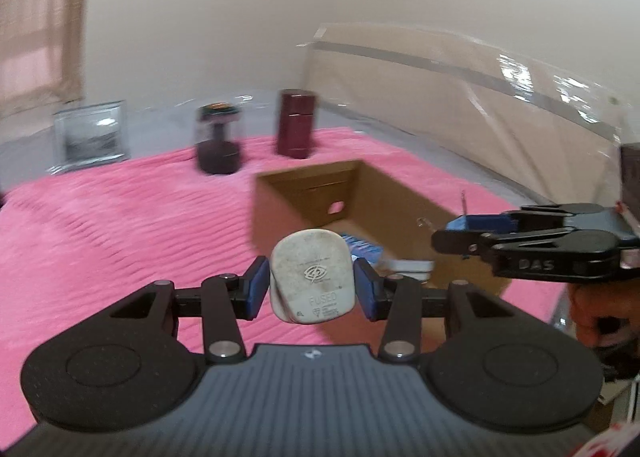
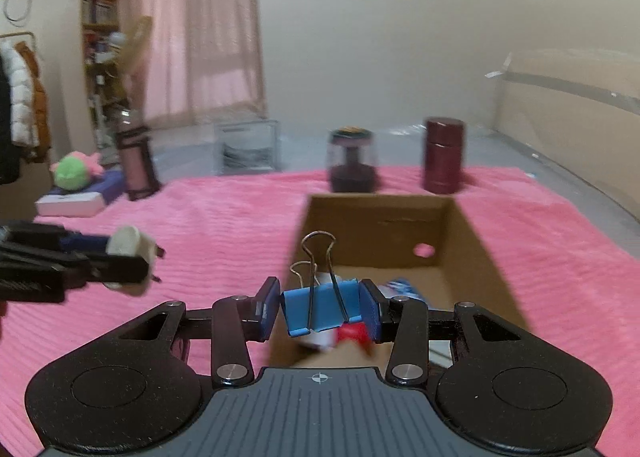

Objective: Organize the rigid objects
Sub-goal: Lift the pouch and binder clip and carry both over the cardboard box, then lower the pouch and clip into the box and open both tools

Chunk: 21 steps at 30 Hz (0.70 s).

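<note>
My left gripper (image 1: 311, 284) is shut on a white fused plug (image 1: 312, 277), held above the pink blanket just left of the open cardboard box (image 1: 304, 197). It also shows at the left of the right wrist view (image 2: 132, 257). My right gripper (image 2: 320, 307) is shut on a blue binder clip (image 2: 320, 309) with wire handles, over the near end of the box (image 2: 376, 217). It also shows at the right of the left wrist view (image 1: 460, 233). Blue and red items lie inside the box.
A dark red canister (image 2: 443, 155), a dark jar (image 2: 352, 161) and a clear container (image 2: 248, 149) stand behind the box on the pink blanket (image 2: 220, 225). A dark bottle (image 2: 134, 161), a green plush (image 2: 74, 173) and books sit at far left. A plastic-wrapped board (image 1: 480, 105) stands at right.
</note>
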Motion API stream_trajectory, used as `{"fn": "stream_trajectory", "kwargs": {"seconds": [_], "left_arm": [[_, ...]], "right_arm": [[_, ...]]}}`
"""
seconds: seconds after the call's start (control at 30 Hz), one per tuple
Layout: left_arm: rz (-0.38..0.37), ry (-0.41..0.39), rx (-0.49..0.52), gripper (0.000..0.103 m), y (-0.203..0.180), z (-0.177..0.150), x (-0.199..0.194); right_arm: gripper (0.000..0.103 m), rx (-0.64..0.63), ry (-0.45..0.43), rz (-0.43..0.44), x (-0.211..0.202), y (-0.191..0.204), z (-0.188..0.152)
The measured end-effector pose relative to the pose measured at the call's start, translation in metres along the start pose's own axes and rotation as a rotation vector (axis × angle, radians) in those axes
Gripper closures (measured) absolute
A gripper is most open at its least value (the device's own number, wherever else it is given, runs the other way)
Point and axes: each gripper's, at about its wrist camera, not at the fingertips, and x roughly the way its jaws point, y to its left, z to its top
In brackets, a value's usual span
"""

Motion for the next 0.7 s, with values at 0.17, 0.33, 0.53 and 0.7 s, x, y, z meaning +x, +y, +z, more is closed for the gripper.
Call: {"fn": "stream_trajectory", "kwargs": {"seconds": [0.17,0.33,0.53,0.7], "left_arm": [[-0.075,0.028,0.050,0.063,-0.031,0.021,0.036],[-0.119,0.083,0.100,0.063,-0.052,0.032,0.076],[-0.156,0.156,0.152,0.063,-0.065,0.034,0.120],[-0.174,0.216,0.175,0.063,-0.069,0.032,0.151]], "right_arm": [[0.063,-0.003,0.065,-0.039,-0.003,-0.046,0.000],[0.063,-0.028,0.151,-0.030,0.006,-0.073,-0.005],[0.063,-0.075,0.251,0.011,0.024,-0.090,-0.011],[0.063,-0.166,0.354,0.038,0.044,-0.092,-0.017]]}}
